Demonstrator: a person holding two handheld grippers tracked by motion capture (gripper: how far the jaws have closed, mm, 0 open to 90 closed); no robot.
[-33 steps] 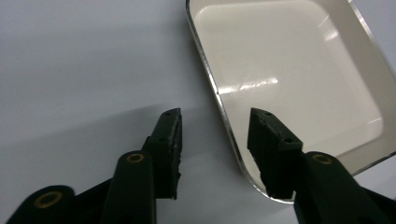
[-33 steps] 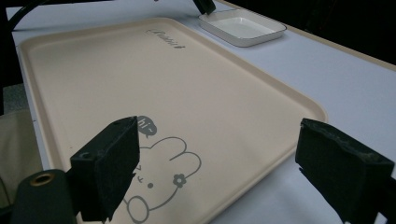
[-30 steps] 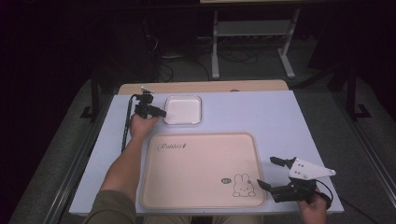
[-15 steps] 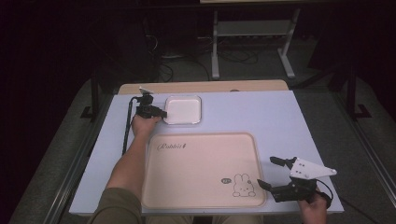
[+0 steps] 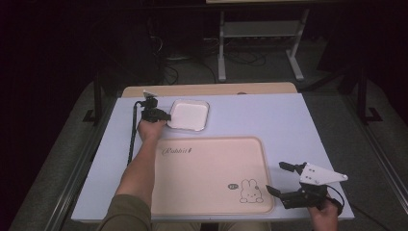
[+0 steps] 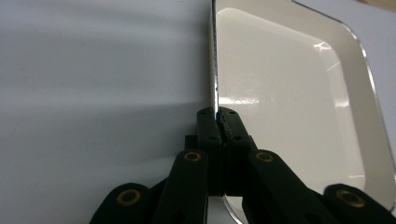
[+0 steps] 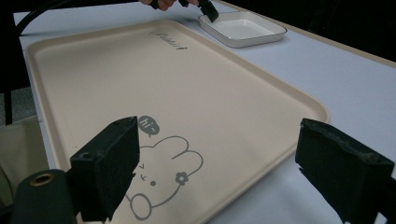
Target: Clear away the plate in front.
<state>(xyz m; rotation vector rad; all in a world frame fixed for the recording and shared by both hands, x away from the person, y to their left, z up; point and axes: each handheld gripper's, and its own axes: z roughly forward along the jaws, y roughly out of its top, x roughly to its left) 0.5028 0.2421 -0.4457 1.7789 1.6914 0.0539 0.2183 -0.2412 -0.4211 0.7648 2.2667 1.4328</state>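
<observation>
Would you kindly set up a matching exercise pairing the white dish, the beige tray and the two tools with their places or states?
Things:
1. white dish
2. beige tray
3. left tool
4. right tool

States:
A. jaws wide apart, nothing between them
B. has just closed on a rim
C. gripped at its edge, at the far side of the table
D. bears a rabbit drawing, lies near the person

Pairs: 1-C, 2-D, 3-B, 4-A
</observation>
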